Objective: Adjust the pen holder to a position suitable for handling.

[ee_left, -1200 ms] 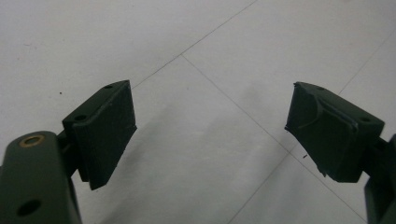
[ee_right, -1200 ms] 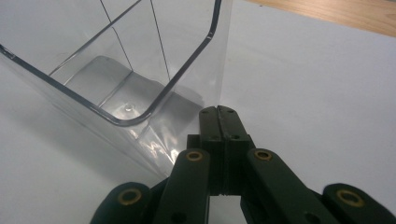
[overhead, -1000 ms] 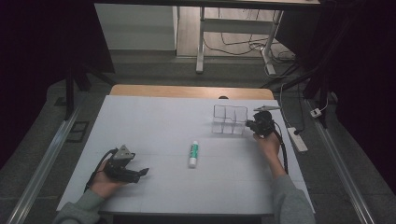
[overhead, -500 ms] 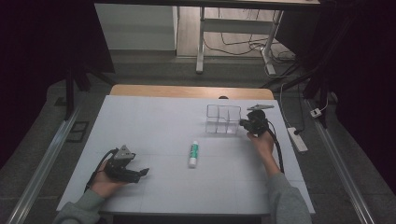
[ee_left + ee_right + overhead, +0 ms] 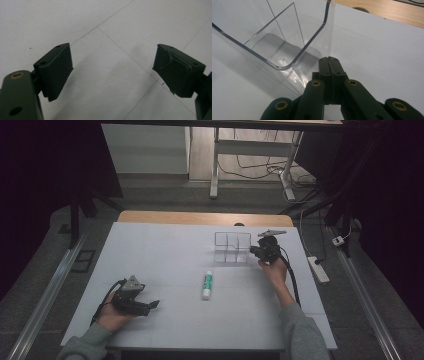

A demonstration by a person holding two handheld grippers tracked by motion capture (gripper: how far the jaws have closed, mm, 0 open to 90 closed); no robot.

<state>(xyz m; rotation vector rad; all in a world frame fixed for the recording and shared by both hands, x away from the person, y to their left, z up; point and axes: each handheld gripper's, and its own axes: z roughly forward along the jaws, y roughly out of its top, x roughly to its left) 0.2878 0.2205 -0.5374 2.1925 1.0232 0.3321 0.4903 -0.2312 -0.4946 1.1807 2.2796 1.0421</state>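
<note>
Dim room, dark floor with cables beyond a desk frame; a white tabletop [image 5: 165, 250] with a wooden strip along its far edge carries the work; items go largest to smallest. One clear plastic organiser [image 5: 232, 247], divided into compartments and holding nothing, stands upright at the far right of the tabletop; the right tool [image 5: 256, 252] is pinched onto its right-hand wall, jaws fully together with the thin wall's edge clamped between them, seen close in the right gripper view [image 5: 329, 62]. Judged step: repositioning the organiser across the tabletop by that wall; the next move calls for a steady, level pull so the light box neither tips nor slips from the grip. One left tool [image 5: 152, 305] rests near the front left corner, jaws wide, nothing between them. One white-and-green tube [image 5: 207, 285] lies flat mid-tabletop, well apart from both tools. Count: two tools, one organiser, one tube.
</note>
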